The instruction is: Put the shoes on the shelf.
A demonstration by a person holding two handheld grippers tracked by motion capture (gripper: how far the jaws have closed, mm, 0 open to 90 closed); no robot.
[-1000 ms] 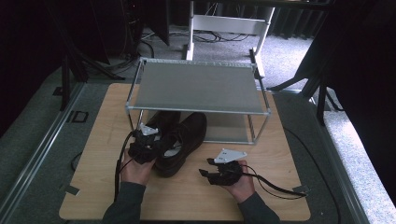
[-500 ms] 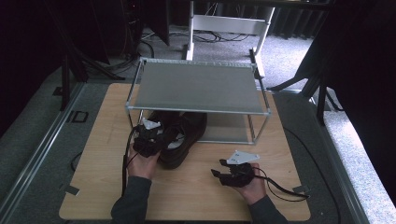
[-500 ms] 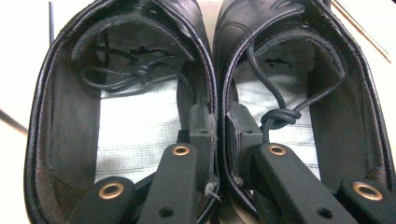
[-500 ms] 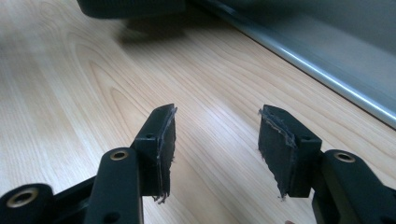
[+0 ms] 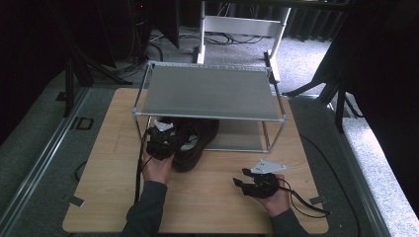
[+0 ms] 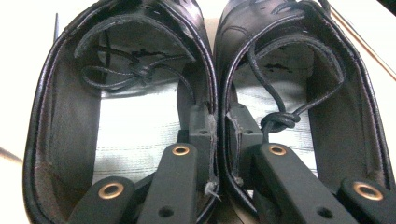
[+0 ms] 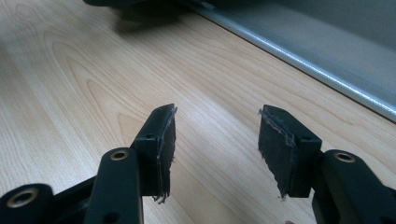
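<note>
Wooden table [image 5: 113, 163] on grey carpet, dark surroundings; a two-tier metal shoe rack [image 5: 210, 91] stands at its far half and serves as landmark.

Nearest, well in front of the rack's right end: right gripper [image 5: 242, 183], jaws spread wide, nothing between them, bare wood below. It has drawn back toward the person over the last second.

Just in front of the rack's left end: left gripper [image 5: 159, 143]. Its jaws are closed together on the touching inner walls of a pair of black leather shoes [image 5: 195, 140], one jaw inside each shoe. Laces lie loose inside.

Change: the pair has slid forward, toes now under the rack's top shelf [image 5: 207, 94], heels still proud of the frame.

Judgement: stowing on the lower tier is under way, one-handed; a further push seems needed before release.
</note>
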